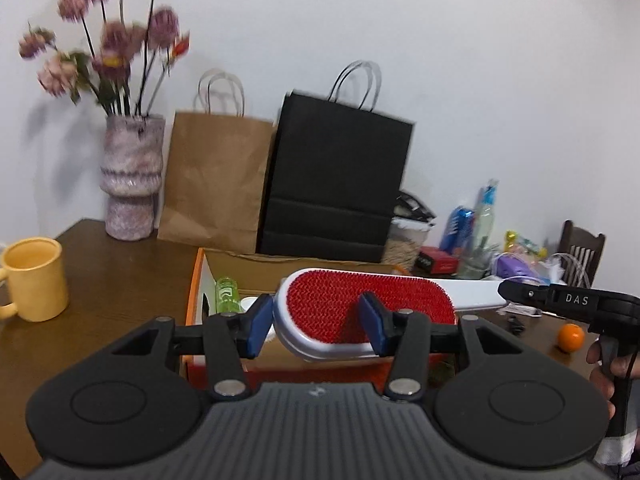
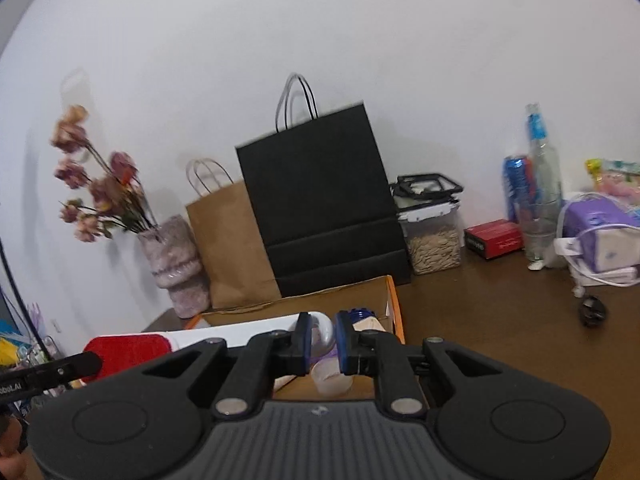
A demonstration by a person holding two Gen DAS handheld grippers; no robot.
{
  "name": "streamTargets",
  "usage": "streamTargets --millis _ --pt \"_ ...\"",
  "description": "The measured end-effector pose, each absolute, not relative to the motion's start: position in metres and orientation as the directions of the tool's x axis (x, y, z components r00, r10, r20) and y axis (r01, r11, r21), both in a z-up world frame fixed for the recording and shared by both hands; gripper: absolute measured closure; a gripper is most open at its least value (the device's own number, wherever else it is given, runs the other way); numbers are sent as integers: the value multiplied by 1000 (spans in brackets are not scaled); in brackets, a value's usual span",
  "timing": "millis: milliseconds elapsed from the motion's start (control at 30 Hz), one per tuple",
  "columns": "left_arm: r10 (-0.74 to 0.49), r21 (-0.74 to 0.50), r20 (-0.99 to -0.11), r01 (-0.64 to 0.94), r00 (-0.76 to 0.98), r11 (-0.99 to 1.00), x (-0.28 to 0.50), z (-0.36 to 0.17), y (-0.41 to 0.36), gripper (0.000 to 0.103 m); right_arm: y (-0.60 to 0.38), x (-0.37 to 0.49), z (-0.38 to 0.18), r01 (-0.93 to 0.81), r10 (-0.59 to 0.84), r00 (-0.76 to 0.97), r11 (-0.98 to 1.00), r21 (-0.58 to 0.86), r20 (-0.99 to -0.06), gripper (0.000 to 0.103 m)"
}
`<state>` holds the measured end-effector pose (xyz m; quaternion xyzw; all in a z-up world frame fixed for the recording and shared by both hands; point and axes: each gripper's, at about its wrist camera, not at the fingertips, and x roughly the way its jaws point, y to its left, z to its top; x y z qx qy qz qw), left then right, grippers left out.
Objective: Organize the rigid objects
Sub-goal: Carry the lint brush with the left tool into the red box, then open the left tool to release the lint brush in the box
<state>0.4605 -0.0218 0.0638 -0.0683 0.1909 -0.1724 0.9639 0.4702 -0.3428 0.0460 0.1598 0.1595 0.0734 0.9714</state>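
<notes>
A white lint brush with a red pad (image 1: 360, 308) hangs level above an open orange cardboard box (image 1: 196, 300). My left gripper (image 1: 316, 326) is shut on the brush's head; its blue pads (image 1: 256, 324) press the white rim. My right gripper (image 2: 320, 342) is shut on the brush's white handle end (image 2: 322, 334), and it also shows in the left wrist view (image 1: 560, 300). In the right wrist view the red pad (image 2: 128, 350) lies to the left over the box (image 2: 394, 308). A green bottle (image 1: 227, 294) and a clear cup (image 2: 330, 378) lie inside the box.
A yellow mug (image 1: 34, 278) stands on the brown table at left. A vase of flowers (image 1: 132, 176), a brown paper bag (image 1: 216, 184) and a black paper bag (image 1: 336, 184) stand behind the box. An orange (image 1: 571, 337), a grain container (image 2: 434, 232), bottles and packets crowd the right.
</notes>
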Motion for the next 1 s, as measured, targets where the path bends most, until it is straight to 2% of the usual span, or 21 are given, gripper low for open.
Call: streamTargets --millis 100,267,400,433,500,733,900,1000 --pt "-364 -228 -391 295 845 928 500 52 -19 55 -344 511 33 -86 212 923 928 363 -322 89" --pt "-368 -243 -447 285 815 927 530 20 -16 55 -334 542 5 -55 182 911 943 328 -370 88" --pt "-344 -217 -501 270 794 938 538 2 -17 56 -321 548 -14 -59 162 903 964 258 -397 80" --pt "-329 -199 -498 263 803 944 537 2 -17 53 -317 547 -16 -66 160 905 969 240 -395 76" --pt "-314 -176 -489 260 814 949 535 3 -16 49 -311 545 -18 -69 144 909 977 201 -391 63" --pt "-260 -138 -498 221 827 965 535 15 -19 46 -317 540 -6 -49 131 913 975 216 -385 58" --pt "-202 -38 -470 208 860 977 514 35 -33 44 -311 516 25 -77 135 922 982 170 -362 44" --pt "-191 -17 -395 200 899 980 487 53 -38 35 -301 490 45 -102 137 941 986 129 -308 35"
